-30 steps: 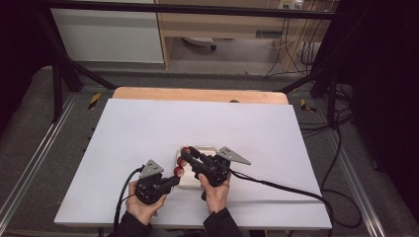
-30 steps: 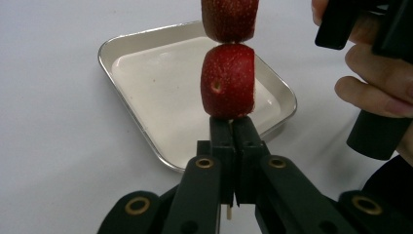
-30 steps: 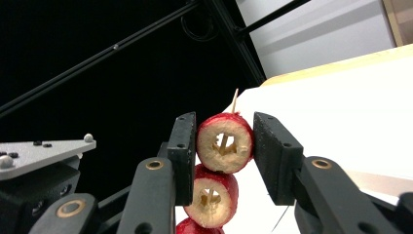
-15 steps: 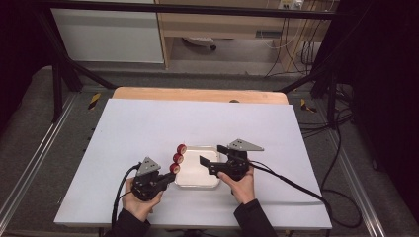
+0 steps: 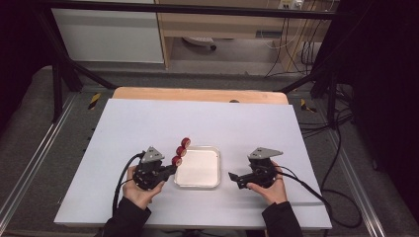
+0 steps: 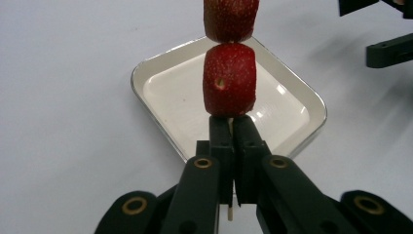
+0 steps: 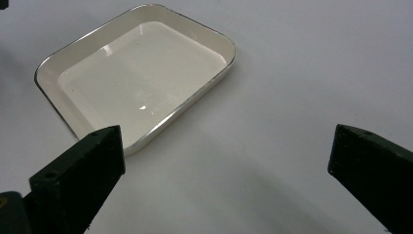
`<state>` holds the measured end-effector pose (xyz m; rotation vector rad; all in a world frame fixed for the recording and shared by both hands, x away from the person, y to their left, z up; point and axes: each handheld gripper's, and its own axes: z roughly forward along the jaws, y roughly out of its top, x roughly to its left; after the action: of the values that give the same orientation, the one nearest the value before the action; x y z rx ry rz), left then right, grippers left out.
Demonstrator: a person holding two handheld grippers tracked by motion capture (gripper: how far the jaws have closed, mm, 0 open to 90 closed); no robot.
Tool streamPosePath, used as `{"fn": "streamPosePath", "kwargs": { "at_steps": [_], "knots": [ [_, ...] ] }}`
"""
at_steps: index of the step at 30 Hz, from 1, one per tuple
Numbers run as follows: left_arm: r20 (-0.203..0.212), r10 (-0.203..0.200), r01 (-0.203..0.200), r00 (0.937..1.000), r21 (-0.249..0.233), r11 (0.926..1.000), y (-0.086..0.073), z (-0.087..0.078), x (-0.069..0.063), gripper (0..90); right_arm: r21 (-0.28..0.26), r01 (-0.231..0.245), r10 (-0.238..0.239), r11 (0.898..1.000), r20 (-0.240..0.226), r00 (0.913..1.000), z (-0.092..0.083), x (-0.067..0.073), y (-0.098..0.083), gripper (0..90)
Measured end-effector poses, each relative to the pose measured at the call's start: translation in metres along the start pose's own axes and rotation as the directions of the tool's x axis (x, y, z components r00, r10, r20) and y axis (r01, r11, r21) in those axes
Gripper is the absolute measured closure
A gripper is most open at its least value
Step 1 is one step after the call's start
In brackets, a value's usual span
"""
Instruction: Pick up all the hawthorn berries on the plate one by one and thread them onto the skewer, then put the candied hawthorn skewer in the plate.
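The strawberry skewer (image 5: 181, 151) is hanging over the near-left rim of the white tray (image 5: 198, 169), its stick pinched between the fully closed jaws of the left gripper (image 5: 169, 169), three berries in a row pointing up and away from the hand. The right gripper (image 5: 236, 177), which a second ago was crowding the berries beside the left one, is now sitting well apart to the right of the tray, its jaws having just been opening wide with nothing between them. That suggests the skewer is passing wholly to the left hand (image 5: 141, 190), which is resting low with its gripper angled toward the tray, while the right hand (image 5: 269, 187) is lying level, jaws facing the tray.
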<state>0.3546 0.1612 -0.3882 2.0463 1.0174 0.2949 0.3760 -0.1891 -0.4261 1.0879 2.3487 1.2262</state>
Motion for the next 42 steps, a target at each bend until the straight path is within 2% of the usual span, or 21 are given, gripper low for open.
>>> {"fn": "streamPosePath", "kwargs": {
  "at_steps": [2, 8, 12, 16, 18, 24, 30, 33, 35, 38, 42],
  "knots": [
    [0.002, -0.001, 0.001, 1.0, 0.007, 1.0, 0.004, 0.002, 0.001, 88.0, -0.018, 0.01, -0.01, 1.0, -0.015, 0.9998, -0.007, -0.005, -0.006, 0.6],
    [-0.005, 0.007, -0.007, 1.0, 0.025, 0.9997, 0.013, 0.008, 0.0, 87.8, -0.041, 0.0, -0.001, 0.999, -0.041, 0.9991, -0.021, -0.015, -0.023, 0.5],
    [-0.009, 0.017, -0.016, 0.9998, 0.047, 0.9988, 0.02, 0.016, -0.002, 87.8, -0.036, -0.002, 0.001, 0.999, -0.03, 0.9995, -0.025, -0.021, -0.032, 0.6],
    [0.003, 0.009, -0.009, 1.0, 0.073, 0.9973, 0.026, 0.027, -0.006, 87.8, -0.04, -0.028, 0.026, 0.999, -0.033, 0.9991, -0.028, -0.027, -0.039, 0.6],
    [-0.003, 0.011, -0.01, 0.9999, 0.095, 0.9954, 0.029, 0.033, -0.008, 87.8, -0.044, -0.035, 0.034, 0.998, -0.026, 0.9991, -0.029, -0.029, -0.042, 0.7],
    [-0.01, 0.023, -0.021, 0.9997, 0.165, 0.986, 0.031, 0.053, -0.013, 87.8, -0.045, -0.039, 0.038, 0.998, -0.02, 0.9991, -0.03, -0.033, -0.046, 0.7],
    [-0.03, 0.022, -0.015, 0.9993, 0.221, 0.9752, 0.027, 0.07, -0.015, 87.8, -0.047, -0.042, 0.042, 0.998, -0.013, 0.999, -0.031, -0.034, -0.048, 0.7],
    [-0.04, 0.046, -0.033, 0.9982, 0.272, 0.9617, 0.023, 0.076, -0.016, 87.9, -0.04, -0.045, 0.045, 0.998, -0.01, 0.9989, -0.031, -0.034, -0.049, 0.8],
    [-0.038, 0.048, -0.034, 0.9981, 0.305, 0.9518, 0.021, 0.079, -0.016, 87.8, -0.042, -0.044, 0.044, 0.998, -0.014, 0.999, -0.031, -0.034, -0.049, 0.8],
    [-0.035, 0.051, -0.037, 0.9981, 0.326, 0.9447, 0.019, 0.081, -0.016, 87.8, -0.045, -0.045, 0.044, 0.998, -0.014, 0.9989, -0.032, -0.035, -0.048, 0.8],
    [-0.045, 0.062, -0.043, 0.9971, 0.339, 0.9398, 0.019, 0.083, -0.017, 87.7, -0.048, -0.048, 0.048, 0.998, -0.017, 0.9987, -0.032, -0.035, -0.048, 0.8]
  ]
}}
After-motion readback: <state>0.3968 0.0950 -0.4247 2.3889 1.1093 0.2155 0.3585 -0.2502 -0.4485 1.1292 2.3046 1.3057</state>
